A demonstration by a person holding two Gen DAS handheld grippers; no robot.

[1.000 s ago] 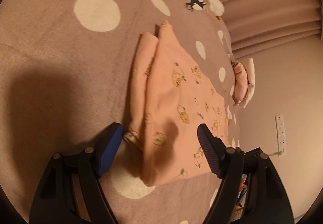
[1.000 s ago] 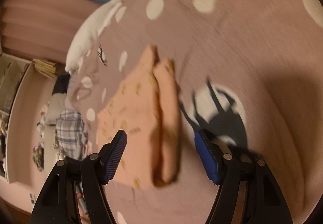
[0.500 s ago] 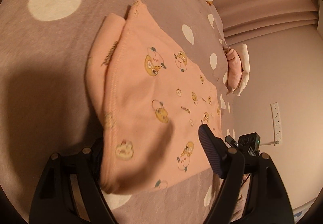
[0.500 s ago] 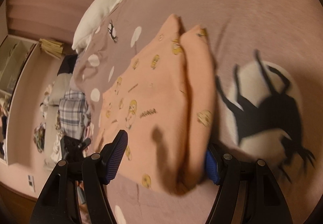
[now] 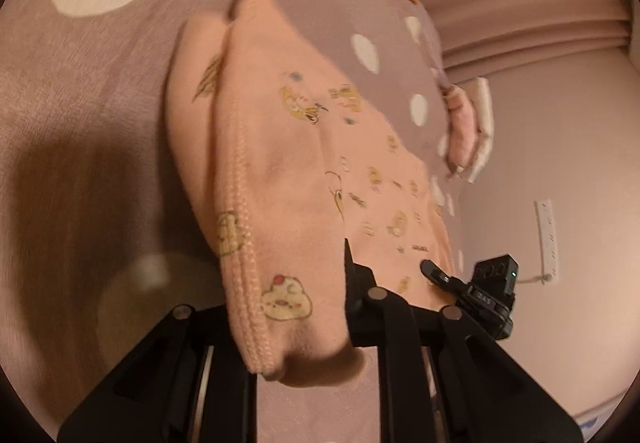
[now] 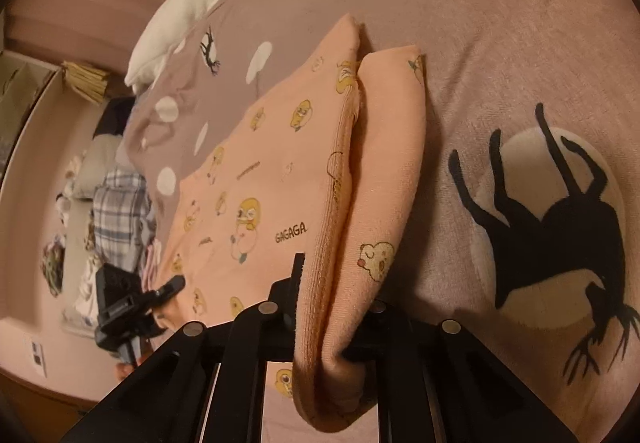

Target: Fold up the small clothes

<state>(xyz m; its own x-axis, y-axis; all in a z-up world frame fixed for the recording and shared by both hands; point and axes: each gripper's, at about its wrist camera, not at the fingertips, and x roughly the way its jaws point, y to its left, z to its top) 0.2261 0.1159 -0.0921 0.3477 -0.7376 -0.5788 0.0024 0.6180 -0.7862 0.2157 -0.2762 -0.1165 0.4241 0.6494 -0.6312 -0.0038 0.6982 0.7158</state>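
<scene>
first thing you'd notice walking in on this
The peach garment with yellow cartoon ducks, folded on the mauve polka-dot bedspread, fills both views. Each gripper is shut on one near corner of it: the left gripper and the right gripper. In the right wrist view, a black deer silhouette printed on a pale spot lies just right of the cloth.

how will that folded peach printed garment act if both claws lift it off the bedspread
The folded peach printed garment will probably droop: its edge already bulges limply where the right claw pinches it. It looks like thin knit, so likely light. Stacked layers showing at the left claw may slide apart over the dotted mauve bedspread.
</scene>
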